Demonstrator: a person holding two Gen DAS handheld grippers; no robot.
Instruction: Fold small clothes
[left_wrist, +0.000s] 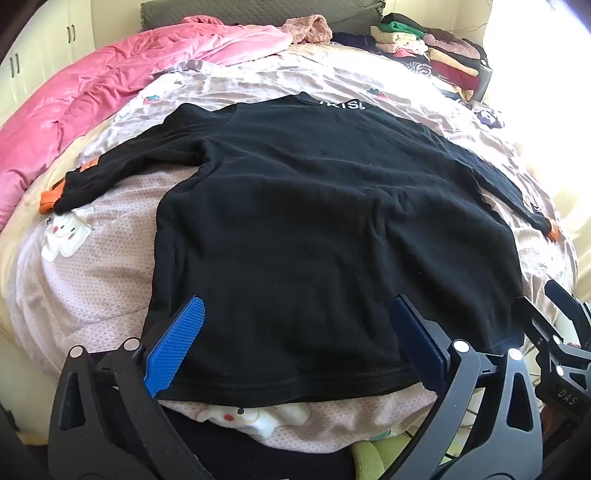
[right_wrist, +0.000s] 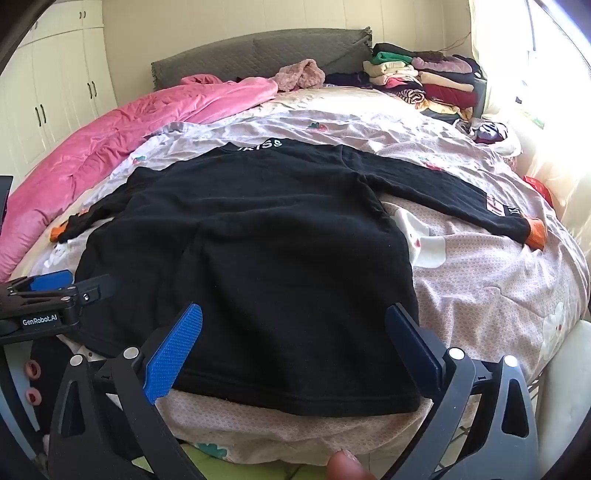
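the black long-sleeved top (left_wrist: 314, 229) lies spread flat on the bed (left_wrist: 92, 288), collar away from the cameras, both sleeves stretched out to the sides with orange cuffs (right_wrist: 535, 232) at their ends. it looks laid out and smoothed, with no fold made yet, so the step in hand seems to be the start of the first fold.

the left gripper (left_wrist: 295, 343) hangs over the hem near its left corner, jaws spread wide and holding nothing. the right gripper (right_wrist: 295, 347) sits the same way over the hem toward the right corner, also wide apart and empty.

the next move probably calls for each gripper to pinch a sleeve or a side edge and carry it across the body of the top.

no container shows; a stack of folded clothes (right_wrist: 424, 79) rests on the far right of the bed, beside a pink quilt (right_wrist: 122, 129) heaped along the left.
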